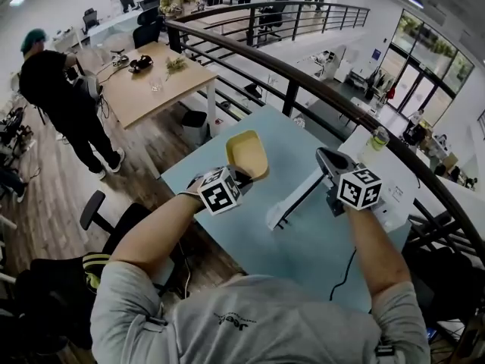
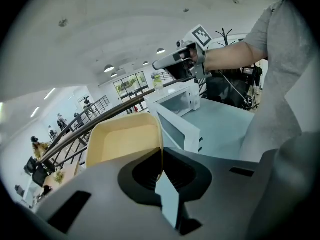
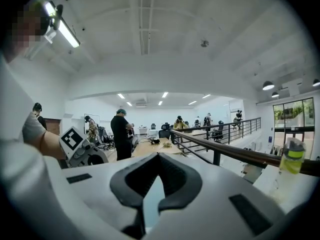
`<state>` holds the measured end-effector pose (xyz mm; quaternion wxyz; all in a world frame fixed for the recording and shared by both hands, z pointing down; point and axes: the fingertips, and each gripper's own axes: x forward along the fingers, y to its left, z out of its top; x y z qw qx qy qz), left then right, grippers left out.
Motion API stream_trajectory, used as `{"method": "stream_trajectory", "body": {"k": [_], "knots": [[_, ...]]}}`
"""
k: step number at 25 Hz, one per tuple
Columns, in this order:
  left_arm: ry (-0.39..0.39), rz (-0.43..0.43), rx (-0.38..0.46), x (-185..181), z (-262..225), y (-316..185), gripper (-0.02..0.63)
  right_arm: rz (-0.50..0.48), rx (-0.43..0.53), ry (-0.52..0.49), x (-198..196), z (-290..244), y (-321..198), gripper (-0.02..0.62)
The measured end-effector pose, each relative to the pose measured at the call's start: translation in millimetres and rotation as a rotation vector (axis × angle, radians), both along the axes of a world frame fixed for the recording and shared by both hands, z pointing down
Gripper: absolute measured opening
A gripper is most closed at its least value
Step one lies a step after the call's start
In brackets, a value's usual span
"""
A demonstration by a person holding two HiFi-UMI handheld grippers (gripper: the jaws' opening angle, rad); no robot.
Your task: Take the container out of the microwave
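A person is standing over a pale blue table [image 1: 303,241] with a gripper in each hand. The left gripper [image 1: 242,175] is pinching the near rim of a shallow yellow container [image 1: 247,152], its jaws drawn narrow onto the thin wall. It is holding the container in the air above the table, clear of the white microwave [image 1: 390,192] at the right. The microwave door [image 1: 297,197] is standing open. The right gripper [image 1: 324,158] is hovering beside the door with its jaws together and nothing between them. The container is looking empty, so it is probably weighing very little. Its walls are appearing thin, yet stiff enough to keep their shape under a one-sided pinch. Held by one edge only, it is likely to tip or swing, so a grip at the middle of the rim, as here, is suiting it best, with gentle pressure to avoid buckling the wall
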<state>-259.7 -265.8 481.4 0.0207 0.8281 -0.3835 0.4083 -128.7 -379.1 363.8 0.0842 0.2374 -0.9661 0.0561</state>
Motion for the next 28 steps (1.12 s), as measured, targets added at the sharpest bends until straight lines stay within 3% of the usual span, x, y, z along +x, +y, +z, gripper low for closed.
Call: {"method": "stream_trajectory", "body": {"k": [14,21,28], "knots": [[-0.037,-0.016,-0.048,-104.6,54.7,-45.6,0.029,-0.060,-0.035,0.012,-157.2,18.4,-21.3,0.018],[-0.037,-0.074,-0.101,-161.5,94.2,-41.2,0.029,-0.127,-0.064,0.055,-246.6,51.9,-3.8,0.018],[-0.055,-0.150,-0.158,-212.0,145.3,-26.0,0.029,-0.164,-0.110,0.102,-309.0,99.8,-6.1,0.018]]}}
